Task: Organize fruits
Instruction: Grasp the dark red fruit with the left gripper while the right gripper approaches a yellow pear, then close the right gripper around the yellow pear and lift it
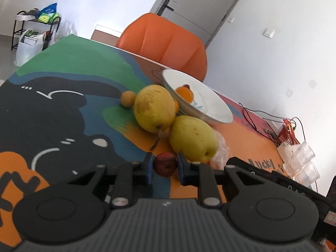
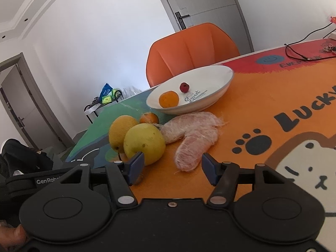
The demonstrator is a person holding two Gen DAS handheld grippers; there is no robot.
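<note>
My left gripper (image 1: 165, 169) has its blue pads on either side of a small red fruit (image 1: 165, 163) on the table mat; there is a small gap on the right side. Two yellow pears (image 1: 155, 108) (image 1: 193, 138) lie just beyond, with a small orange fruit (image 1: 127, 98) to the left. A white bowl (image 2: 218, 96) holds an orange (image 2: 168, 98) and a small red fruit (image 2: 184, 87). My right gripper (image 2: 172, 166) is open, with peeled pomelo segments (image 2: 193, 140) just ahead between its fingers. A pear (image 2: 143, 143) sits by its left finger.
An orange chair (image 2: 189, 50) stands behind the table. Black cables (image 2: 302, 52) lie at the table's far right. Clear plastic cups (image 1: 302, 157) and a red basket (image 1: 287, 132) stand at the table's right edge. A small orange (image 2: 149, 118) lies behind the pears.
</note>
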